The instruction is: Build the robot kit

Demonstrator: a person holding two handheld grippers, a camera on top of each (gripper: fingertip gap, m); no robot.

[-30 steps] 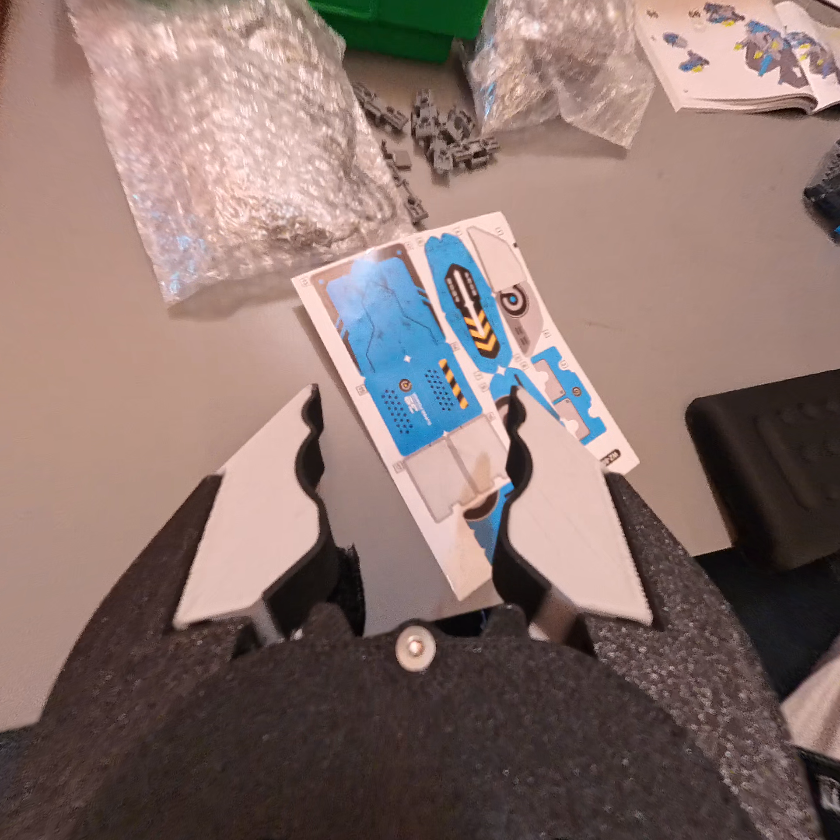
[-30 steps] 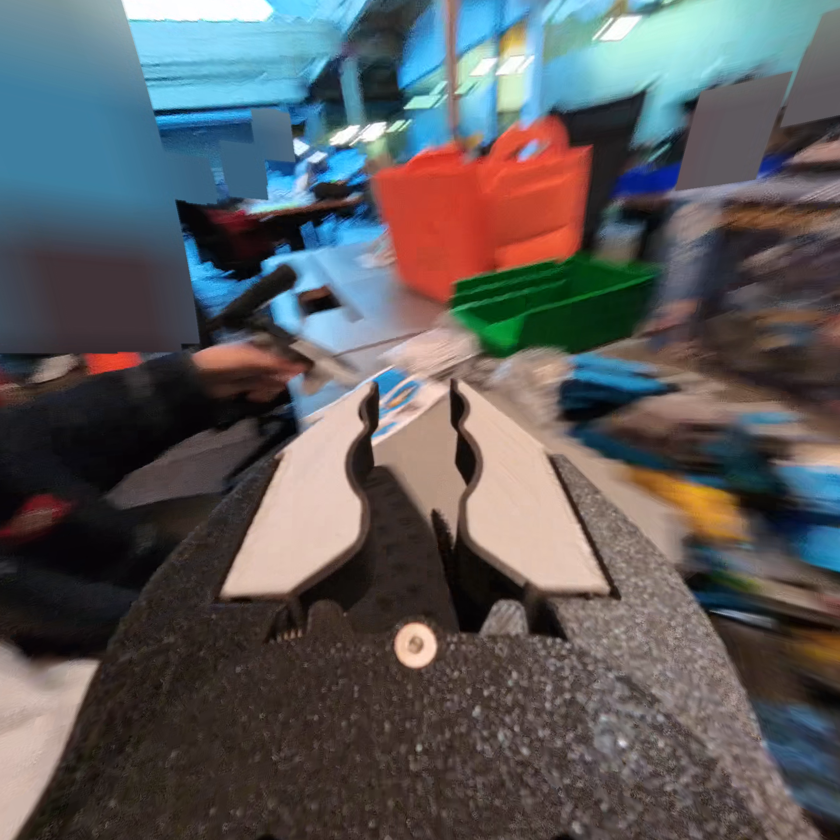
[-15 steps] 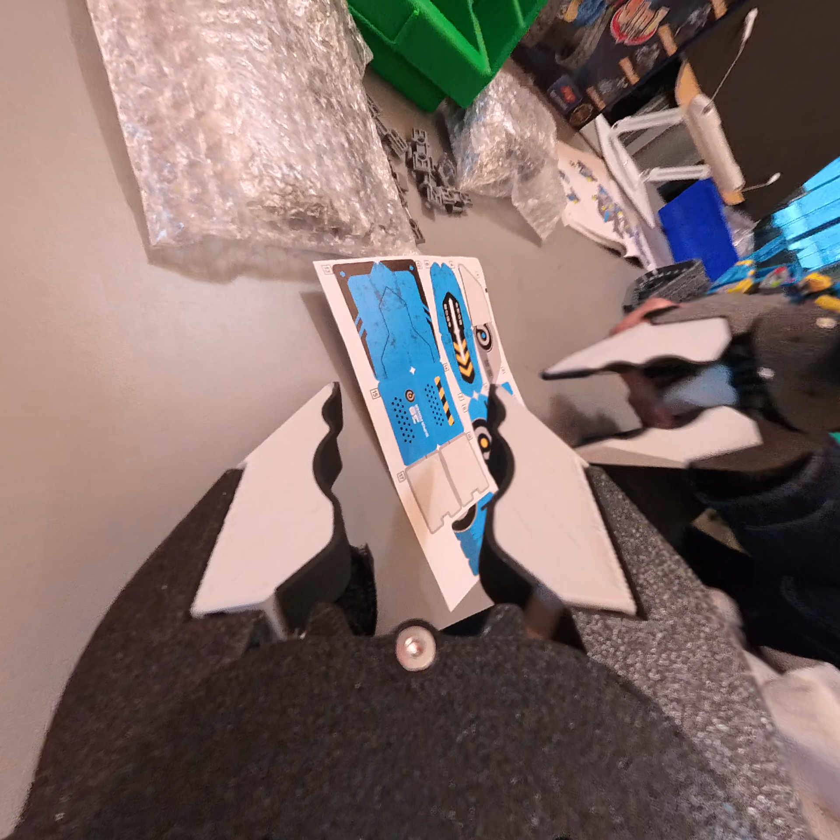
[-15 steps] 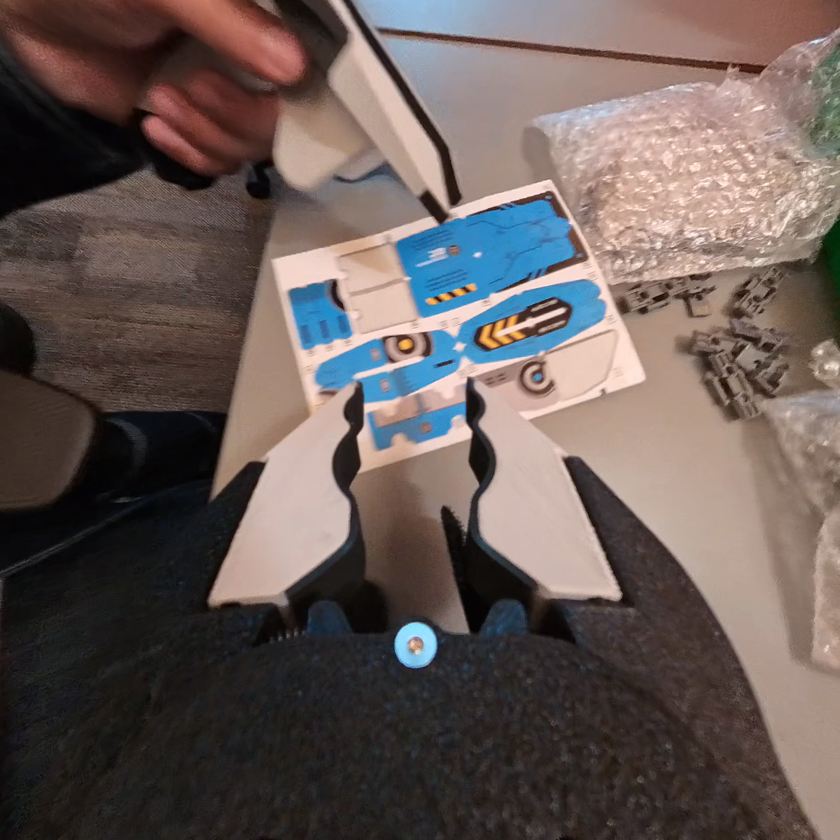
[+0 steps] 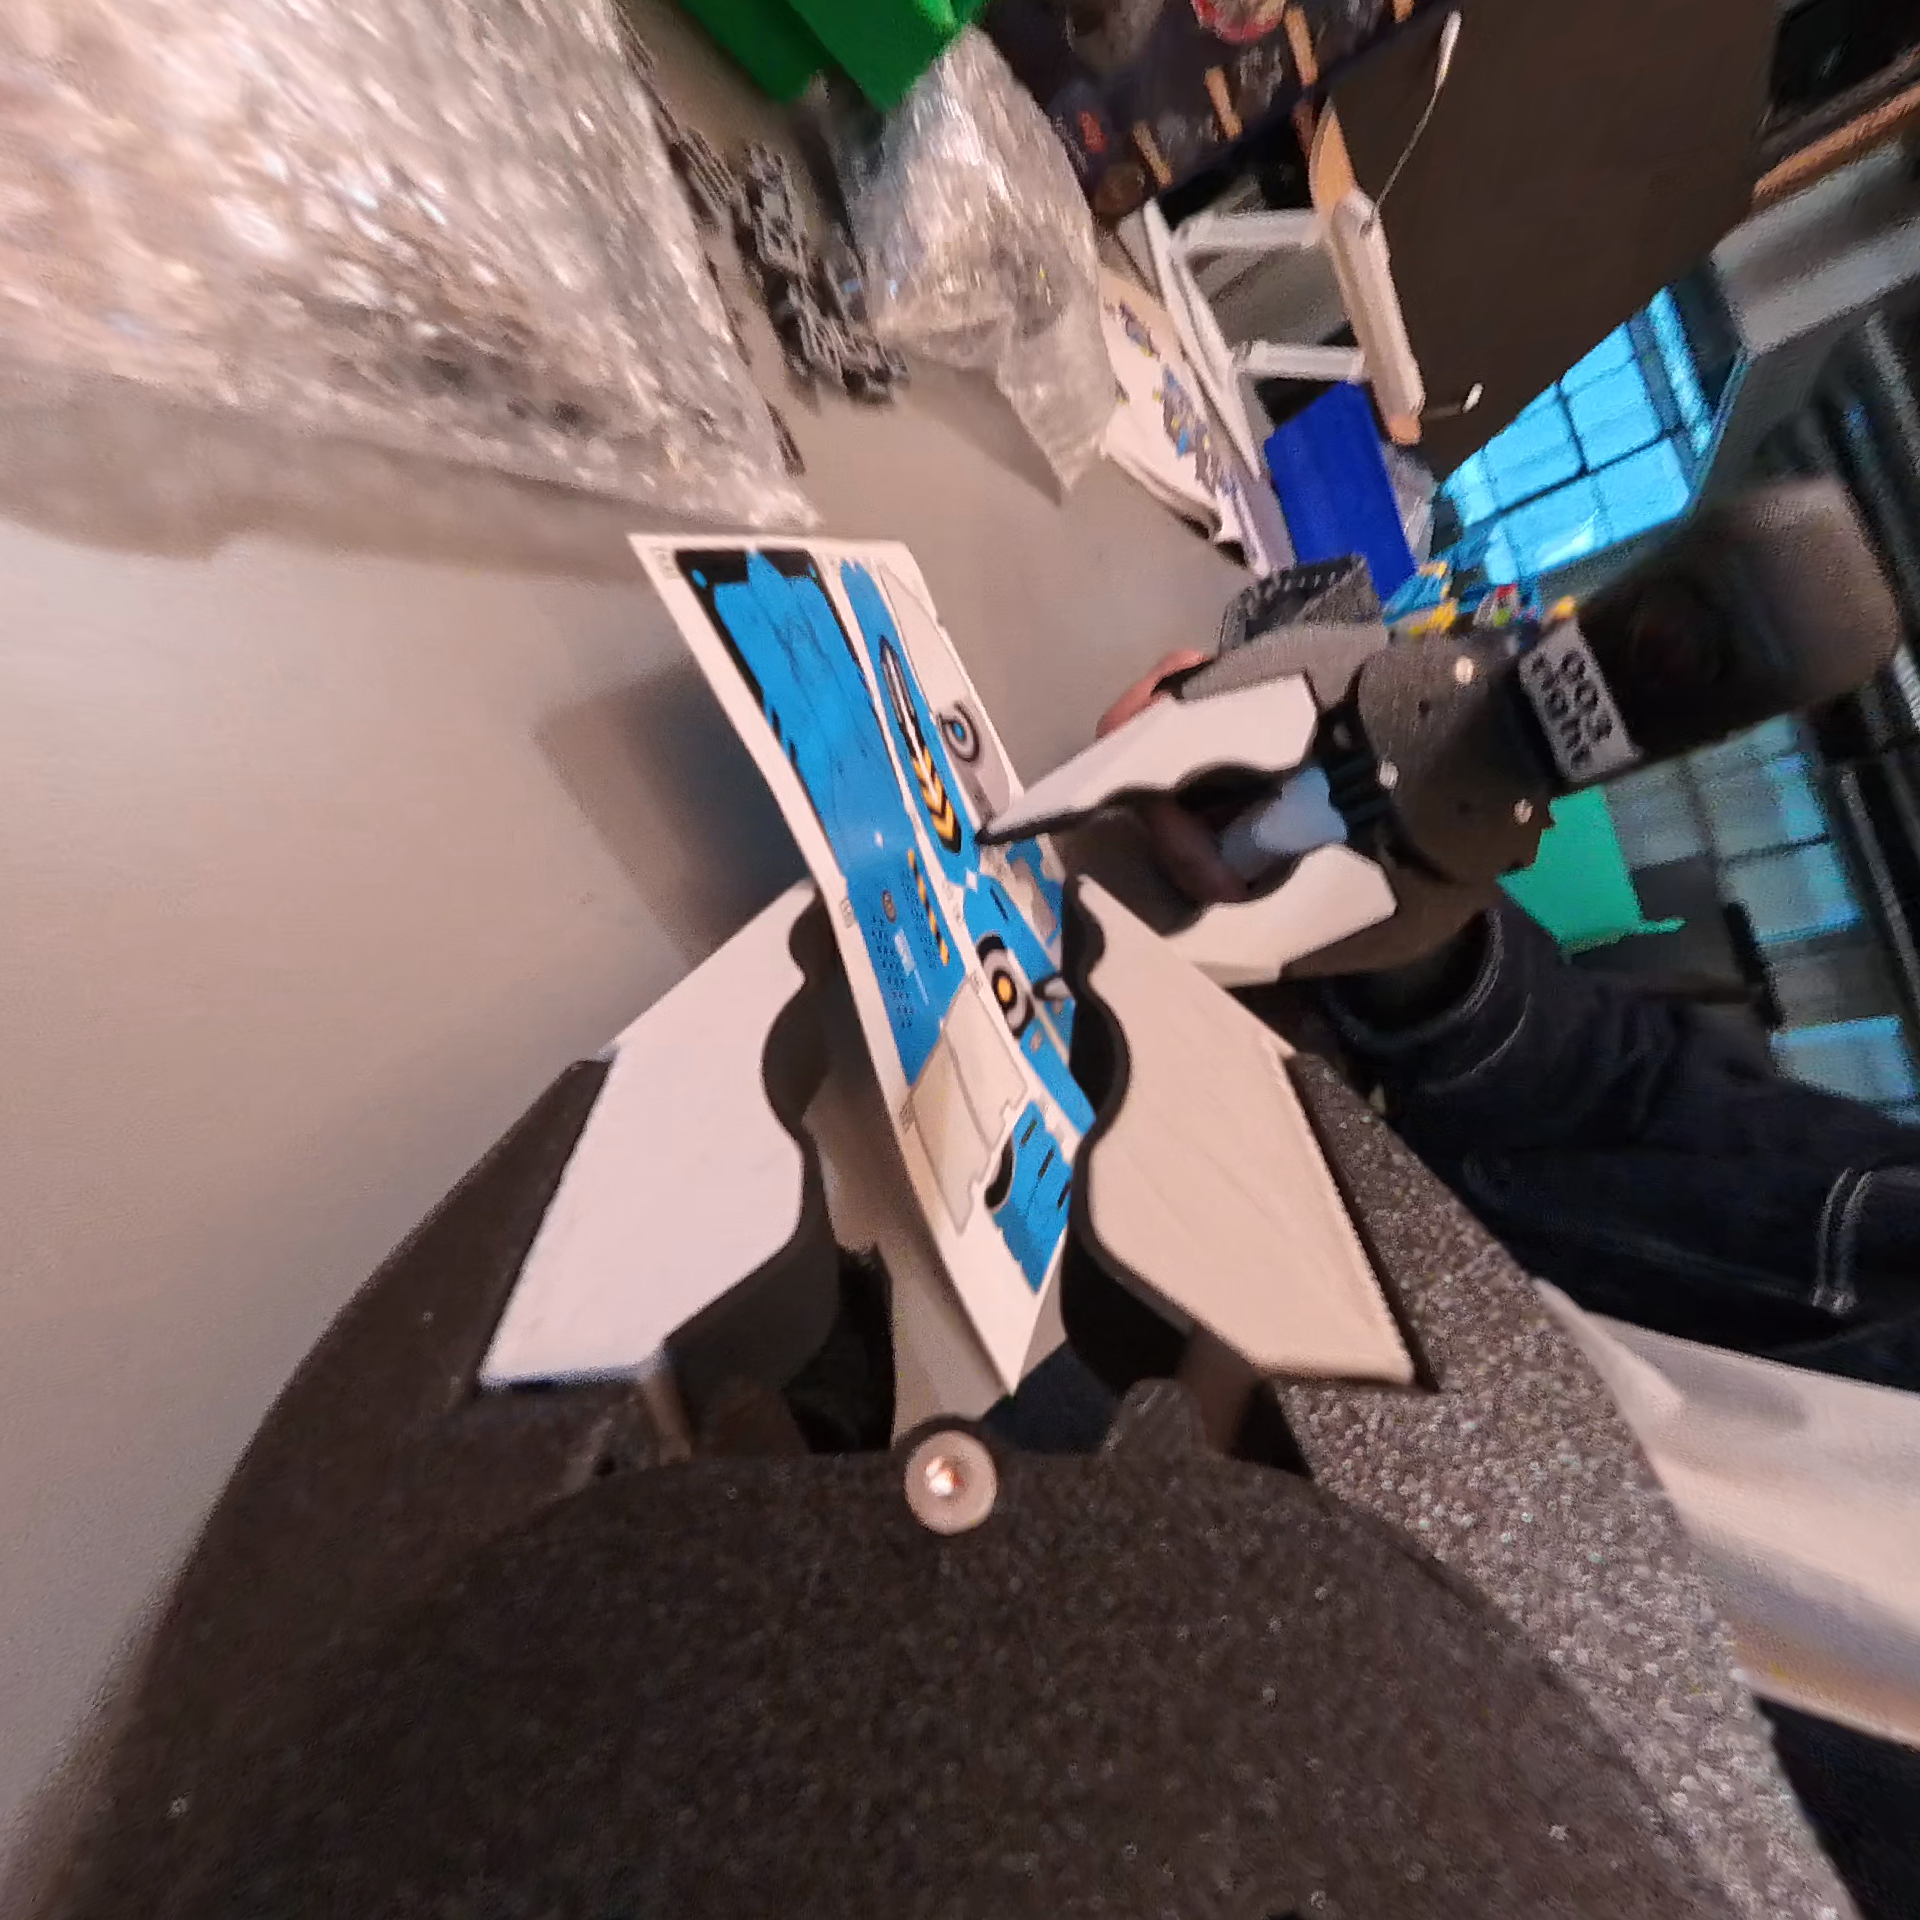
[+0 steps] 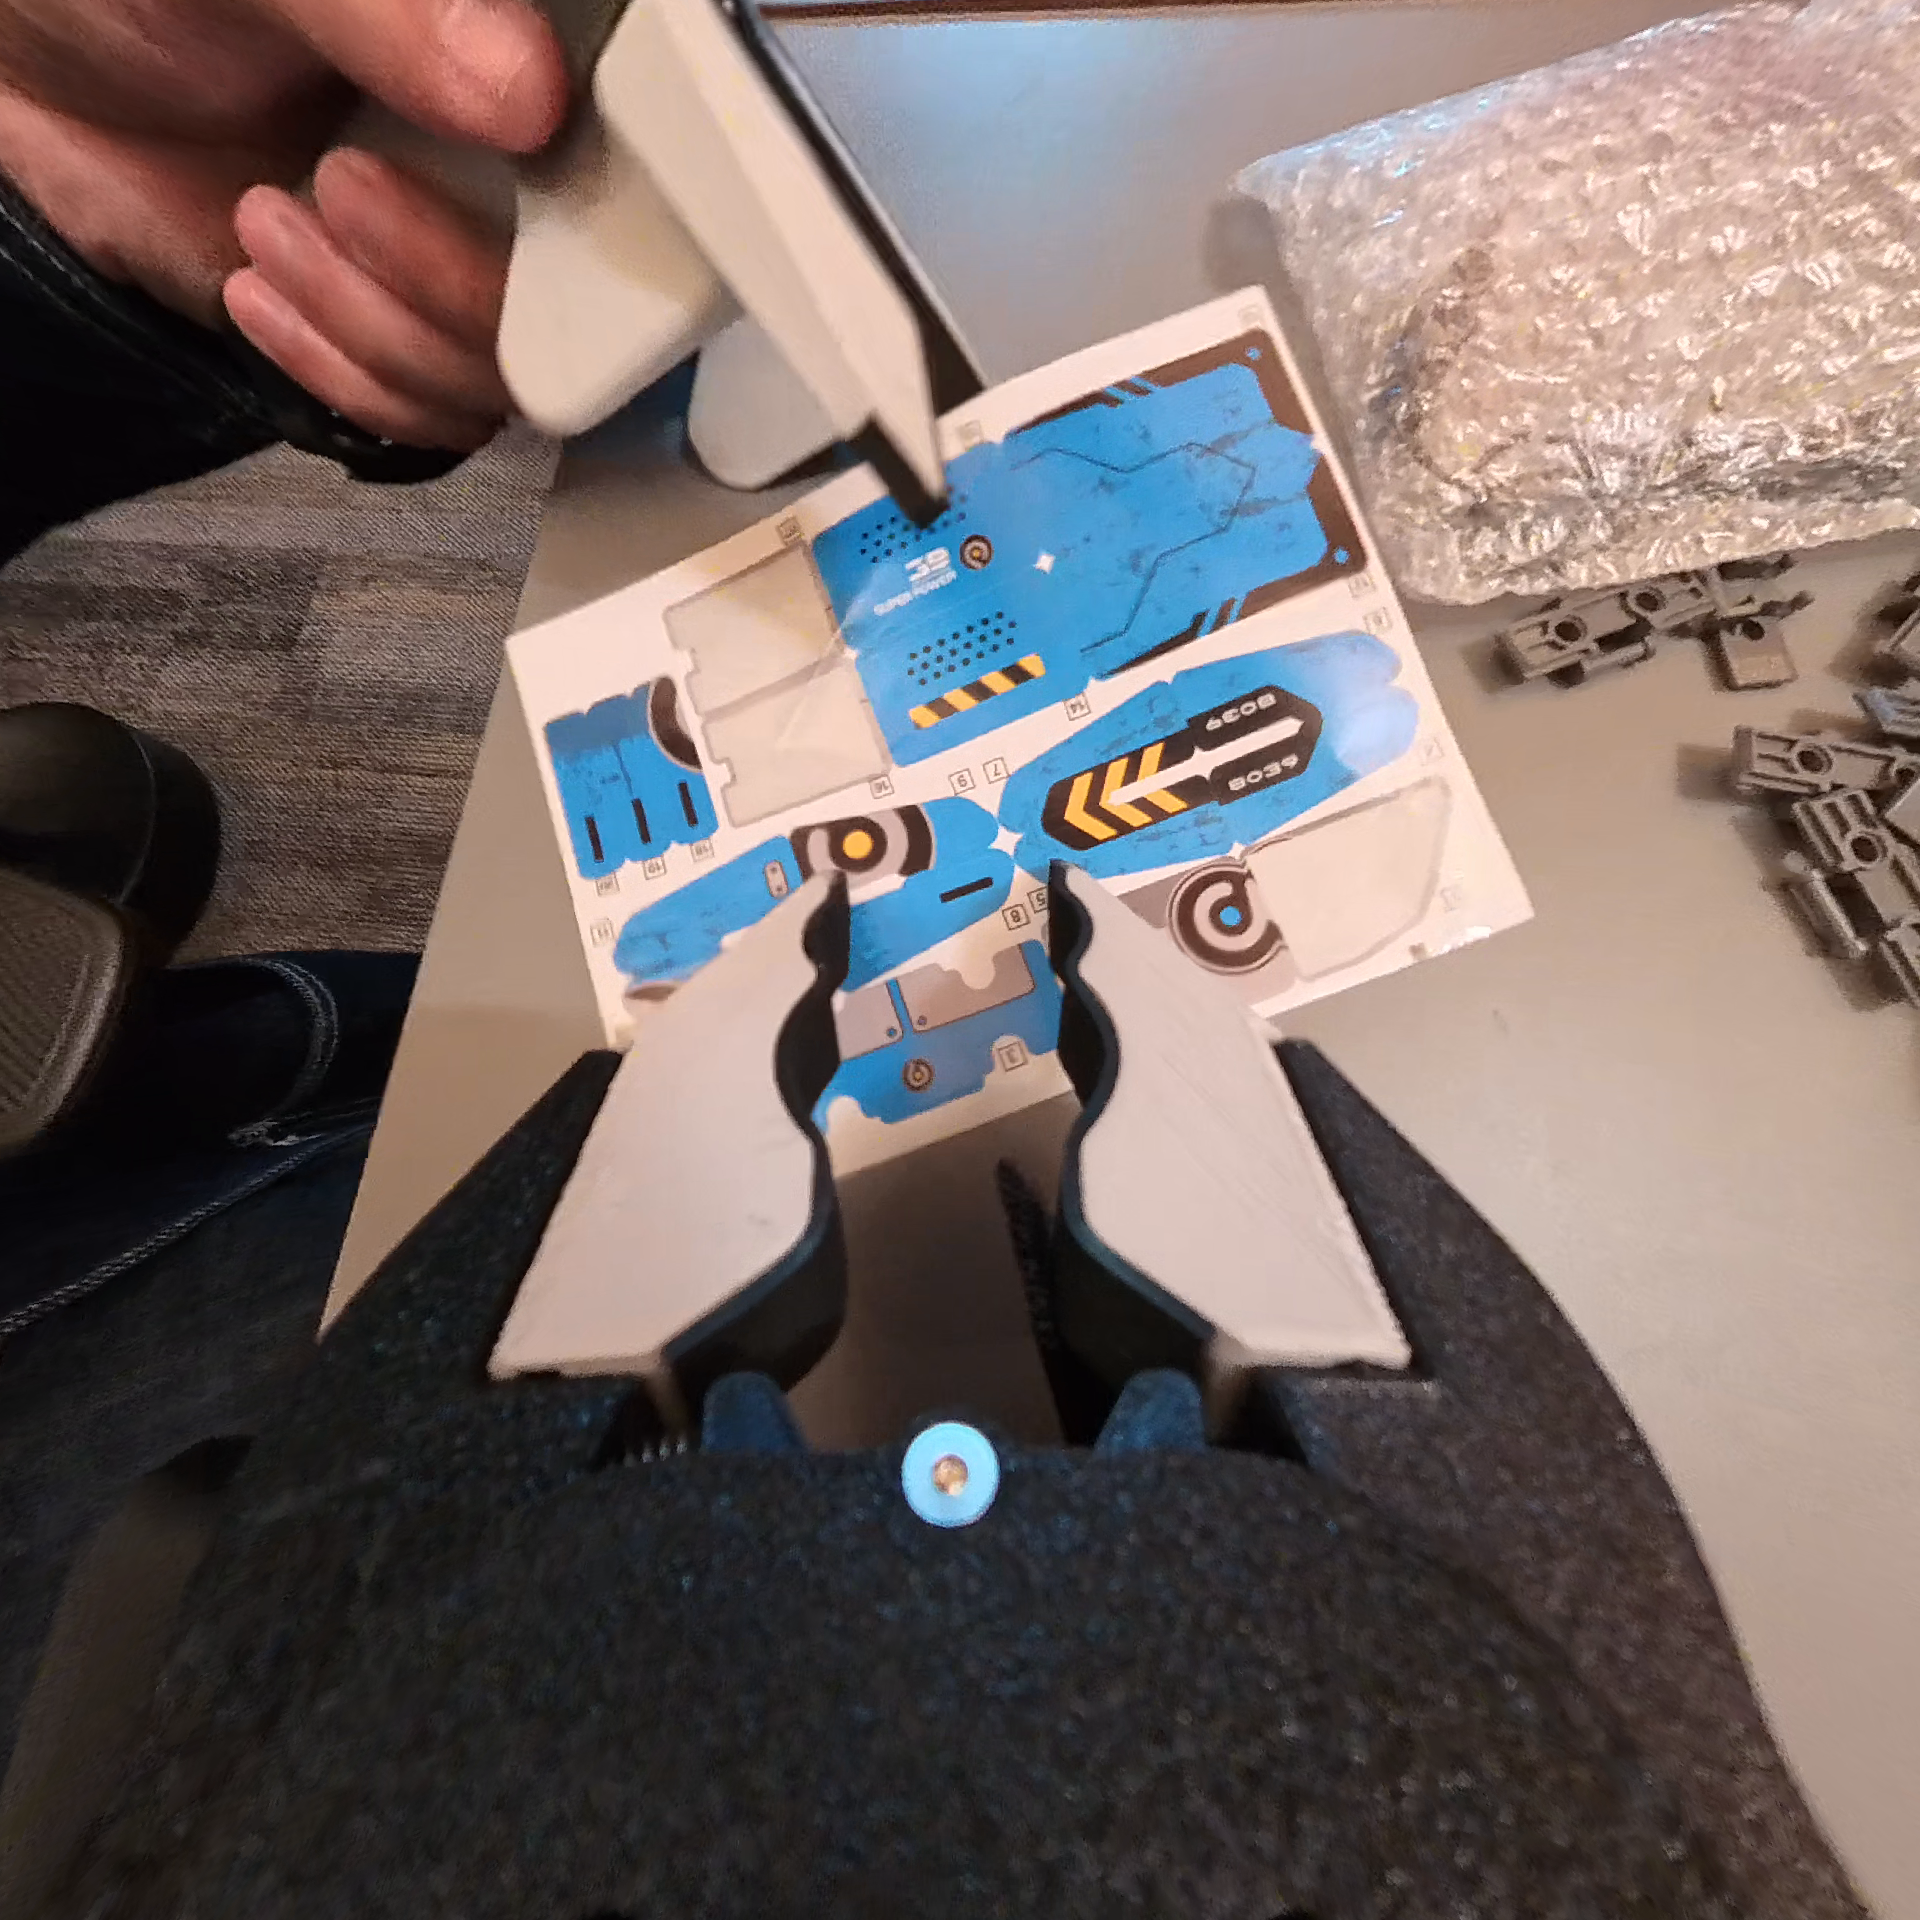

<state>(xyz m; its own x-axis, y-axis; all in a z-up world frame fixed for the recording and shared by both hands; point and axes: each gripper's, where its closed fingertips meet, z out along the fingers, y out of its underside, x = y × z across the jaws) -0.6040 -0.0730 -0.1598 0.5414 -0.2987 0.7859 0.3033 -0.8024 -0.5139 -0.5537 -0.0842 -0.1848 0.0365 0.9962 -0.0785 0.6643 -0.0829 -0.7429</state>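
Grey counter (image 6: 1558, 1195) carries a sticker sheet (image 6: 1091, 623) beside bubble wrap (image 6: 1610, 312). Left tongs (image 5: 940, 914) gape, one tip pinning the sheet. Right tongs (image 6: 940, 883) hover apart, empty.

Sticker sheet (image 6: 1039, 727) flat on table (image 6: 1558, 1195), straight ahead of right gripper (image 6: 940, 894); bubble-wrap bag (image 6: 1621, 312) beyond-right, small bricks (image 6: 1829, 821) right.

The grey desk (image 6: 1558, 1195) holds a sticker sheet (image 6: 1039, 665) with blue and white shapes, lying flat near its edge. Past the sheet sits a big bubble-wrap bag (image 6: 1621, 301). Just beside the bag lies a small heap of grey bricks (image 6: 1829, 790).
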